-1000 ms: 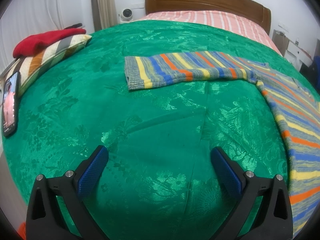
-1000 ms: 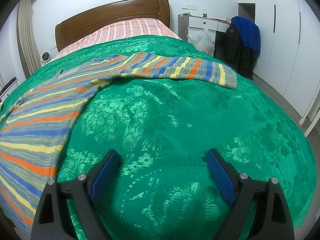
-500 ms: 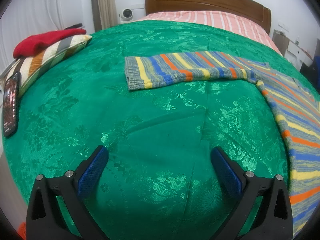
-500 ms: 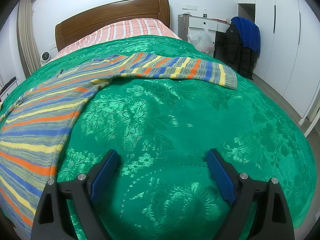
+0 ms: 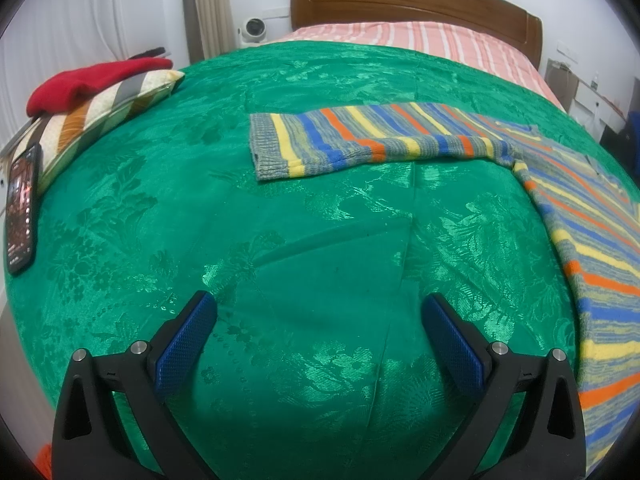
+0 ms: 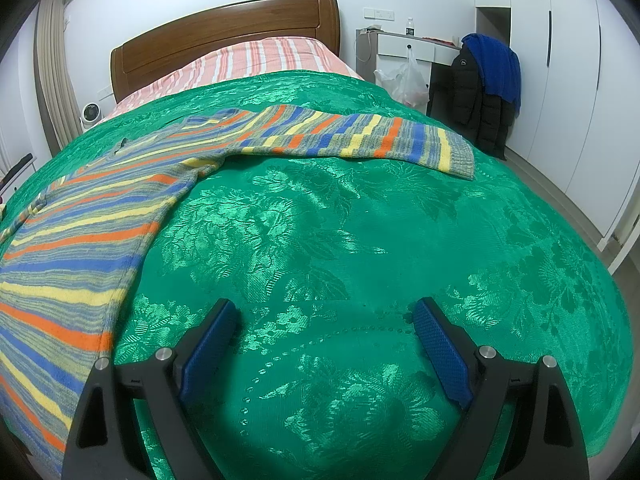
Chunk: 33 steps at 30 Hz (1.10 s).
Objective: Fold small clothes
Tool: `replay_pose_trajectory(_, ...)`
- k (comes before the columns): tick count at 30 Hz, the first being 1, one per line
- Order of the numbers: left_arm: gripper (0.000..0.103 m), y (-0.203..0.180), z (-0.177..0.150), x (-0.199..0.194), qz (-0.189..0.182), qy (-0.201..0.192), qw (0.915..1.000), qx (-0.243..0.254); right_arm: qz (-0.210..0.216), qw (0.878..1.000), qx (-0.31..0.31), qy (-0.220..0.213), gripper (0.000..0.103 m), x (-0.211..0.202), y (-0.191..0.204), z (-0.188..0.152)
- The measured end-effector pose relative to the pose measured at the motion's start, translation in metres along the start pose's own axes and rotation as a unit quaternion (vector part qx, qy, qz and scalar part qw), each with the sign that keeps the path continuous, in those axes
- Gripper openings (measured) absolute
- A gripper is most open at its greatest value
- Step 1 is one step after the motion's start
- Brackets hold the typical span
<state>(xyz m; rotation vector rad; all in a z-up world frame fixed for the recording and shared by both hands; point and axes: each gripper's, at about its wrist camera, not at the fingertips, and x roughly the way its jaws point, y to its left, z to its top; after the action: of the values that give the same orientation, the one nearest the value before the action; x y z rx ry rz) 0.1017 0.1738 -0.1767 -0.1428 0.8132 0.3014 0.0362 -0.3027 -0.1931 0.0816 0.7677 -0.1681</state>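
Observation:
A striped sweater in blue, yellow, orange and grey lies spread flat on the green bedspread. In the left wrist view its body [image 5: 592, 240] runs down the right side and one sleeve [image 5: 360, 140] stretches left across the middle. In the right wrist view the body [image 6: 72, 248] lies at the left and the other sleeve [image 6: 360, 136] stretches right. My left gripper [image 5: 318, 308] is open and empty above bare bedspread, short of the sleeve. My right gripper [image 6: 326, 312] is open and empty above bare bedspread, right of the body.
A striped pillow [image 5: 92, 120] with a red garment [image 5: 88, 84] on it and a phone [image 5: 22, 208] lie at the bed's left edge. The wooden headboard [image 5: 416, 8] is at the back. A desk with hanging jackets [image 6: 484, 88] and wardrobes stand right of the bed.

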Motion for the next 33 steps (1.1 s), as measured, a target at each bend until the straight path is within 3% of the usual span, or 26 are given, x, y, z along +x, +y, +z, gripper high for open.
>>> replay_pose_trajectory(7,0.103,0.001,0.001,0.0,0.001,-0.001,1.0,0.001,0.014,1.0,0.006,0.009,0.089,-0.005,-0.002,0.004)
replay_pose_trajectory(11,0.103,0.001,0.001,0.001,0.004,-0.004,1.0,0.002,0.109,0.988,0.109,0.015,0.089,-0.02,-0.042,0.025)
replay_pose_trajectory(13,0.103,0.0,0.0,0.001,0.006,-0.005,1.0,0.003,0.148,0.972,0.18,0.009,0.089,-0.022,-0.073,0.037)
replay_pose_trajectory(16,0.103,-0.002,0.0,0.001,0.008,-0.007,0.9999,0.003,0.193,0.931,0.31,0.008,0.089,-0.007,-0.127,0.048)
replay_pose_trajectory(17,0.103,-0.001,0.0,0.001,0.008,-0.008,0.9999,0.003,0.212,0.908,0.361,0.014,0.089,0.007,-0.148,0.049)
replay_pose_trajectory(18,0.103,-0.002,-0.001,0.001,0.008,-0.008,0.9999,0.003,0.227,0.893,0.389,0.02,0.088,0.019,-0.159,0.049)
replay_pose_trajectory(20,0.103,-0.002,-0.001,0.001,0.009,-0.01,0.9999,0.003,0.245,0.867,0.433,0.028,0.077,0.044,-0.18,0.052)
replay_pose_trajectory(22,0.103,-0.003,-0.001,0.001,0.01,-0.011,0.9999,0.003,0.247,0.847,0.471,0.022,0.07,0.062,-0.194,0.055)
replay_pose_trajectory(24,0.103,-0.003,-0.002,0.001,0.01,-0.011,0.9999,0.003,0.245,0.834,0.495,0.009,0.069,0.073,-0.201,0.059)
replay_pose_trajectory(28,0.103,-0.003,-0.002,0.001,0.011,-0.011,0.9999,0.003,0.237,0.831,0.504,-0.006,0.069,0.092,-0.204,0.072)
replay_pose_trajectory(31,0.103,-0.004,-0.002,0.001,0.014,-0.013,0.9998,0.004,0.23,0.84,0.492,-0.007,0.068,0.101,-0.201,0.085)
replay_pose_trajectory(33,0.103,-0.005,-0.002,0.001,0.016,-0.014,0.9998,0.004,0.22,0.85,0.479,0.0,0.058,0.108,-0.196,0.095)
